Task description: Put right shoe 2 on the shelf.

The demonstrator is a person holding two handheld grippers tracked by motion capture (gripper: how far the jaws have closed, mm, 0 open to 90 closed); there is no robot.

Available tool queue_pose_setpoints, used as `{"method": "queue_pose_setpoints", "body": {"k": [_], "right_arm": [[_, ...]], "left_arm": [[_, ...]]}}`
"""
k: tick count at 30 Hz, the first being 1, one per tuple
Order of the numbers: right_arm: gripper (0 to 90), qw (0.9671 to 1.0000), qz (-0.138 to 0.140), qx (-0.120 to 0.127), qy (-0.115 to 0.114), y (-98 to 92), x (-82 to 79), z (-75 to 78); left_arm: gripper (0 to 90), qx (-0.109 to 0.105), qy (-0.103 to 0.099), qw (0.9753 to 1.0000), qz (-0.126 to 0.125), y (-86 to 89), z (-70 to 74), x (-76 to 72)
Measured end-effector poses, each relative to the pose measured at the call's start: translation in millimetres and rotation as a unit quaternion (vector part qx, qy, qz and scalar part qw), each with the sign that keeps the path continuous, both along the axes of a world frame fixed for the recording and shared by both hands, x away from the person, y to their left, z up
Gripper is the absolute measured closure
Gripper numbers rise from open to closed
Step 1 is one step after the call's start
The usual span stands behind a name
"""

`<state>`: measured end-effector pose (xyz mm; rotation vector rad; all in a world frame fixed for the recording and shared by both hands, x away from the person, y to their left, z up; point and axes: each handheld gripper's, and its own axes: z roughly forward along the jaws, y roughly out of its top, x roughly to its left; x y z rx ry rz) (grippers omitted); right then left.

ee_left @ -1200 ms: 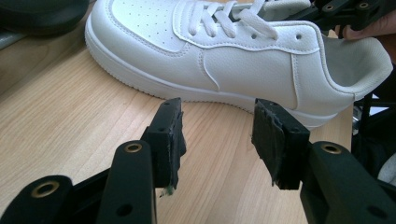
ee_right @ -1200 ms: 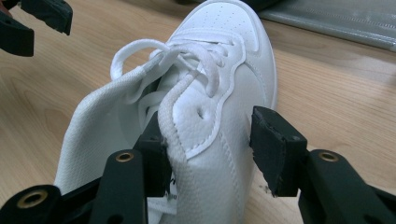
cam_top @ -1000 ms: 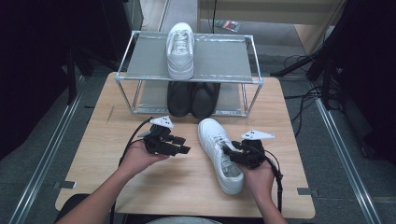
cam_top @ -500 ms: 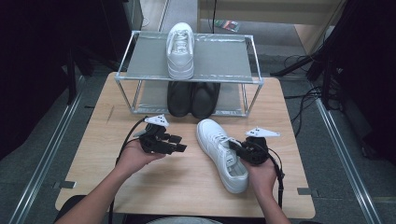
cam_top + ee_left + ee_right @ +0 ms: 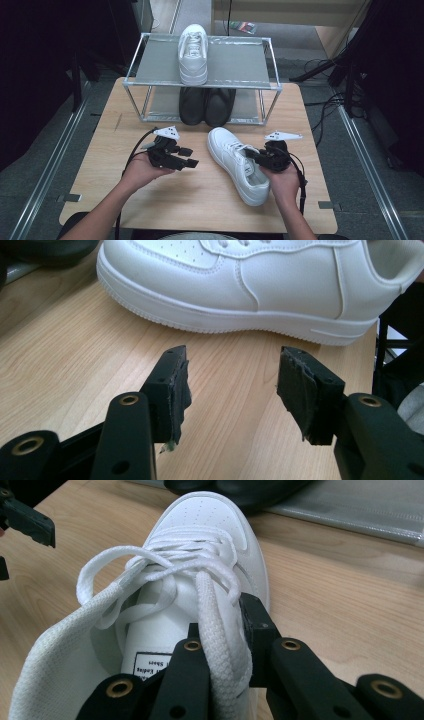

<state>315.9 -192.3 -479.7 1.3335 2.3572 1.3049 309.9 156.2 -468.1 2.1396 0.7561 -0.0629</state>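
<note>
Sneaker (image 5: pixel 239 162) in right gripper (image 5: pixel 255 155) jaws

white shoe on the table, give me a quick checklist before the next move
1. Right gripper grips the white shoe: ok, jaws closed on its collar at the tongue, a lace across them.
2. Left gripper free: ok, jaws open, nothing between them, short of the shoe's side.
3. Shoe supported: ok, sole flat on the table.
4. Room on the rack top: ok, bare shelf beside the other white shoe.
5. Lower shelf: not ok, black shoes fill its middle.
6. Grip firmness: cannot tell.
</note>
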Motion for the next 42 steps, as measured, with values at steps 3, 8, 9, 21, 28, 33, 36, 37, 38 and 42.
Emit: {"method": "queue_pose_setpoints", "body": {"k": [3, 8, 9, 21, 28, 33, 36, 37, 38, 42], "right_arm": [[84.6, 0.9999, 0.014, 0.006, 0.002, 0.8, 4.4, 4.1], [84.6, 0.9990, 0.042, 0.011, 0.001, 4.5, 12.7, 12.0], [84.6, 0.9987, 0.050, 0.010, 0.002, 5.1, 15.2, 13.5], [84.4, 0.9906, 0.136, -0.005, -0.011, 13.5, 38.1, 47.2], [84.4, 0.9840, 0.177, -0.001, -0.020, 15.8, 55.4, 68.1], [84.2, 0.9769, 0.213, -0.001, -0.016, 15.4, 71.4, 85.2], [84.2, 0.9755, 0.220, 0.003, -0.014, 13.0, 77.7, 95.6], [84.2, 0.9754, 0.220, 0.006, -0.012, 11.5, 79.9, 99.7], [84.2, 0.9754, 0.220, 0.010, -0.010, 9.8, 81.9, 103.9], [84.1, 0.9770, 0.212, 0.017, -0.014, 1.3, 85.9, 122.3]], "left_arm": [[45.1, 0.000, 0.000, 1.0000, 0.007, 5.4, 0.1, -2.1], [44.8, -0.003, 0.000, 0.9996, 0.027, 17.6, 0.2, -6.6], [44.8, -0.003, 0.000, 0.9995, 0.032, 20.1, 0.0, -7.7], [44.7, -0.004, 0.003, 0.9981, 0.062, 40.9, -1.3, -16.7], [44.6, -0.004, 0.003, 0.9978, 0.067, 43.2, -1.3, -17.3], [44.4, -0.004, 0.002, 0.9979, 0.064, 43.6, -1.6, -17.3], [44.4, -0.005, 0.002, 0.9979, 0.065, 43.9, -1.7, -17.2], [44.4, -0.005, 0.002, 0.9979, 0.065, 44.0, -1.7, -17.2], [44.4, -0.005, 0.003, 0.9979, 0.065, 44.1, -1.8, -17.1], [43.9, 0.004, 0.003, 0.9979, 0.065, 42.8, -2.7, -17.3]]}}
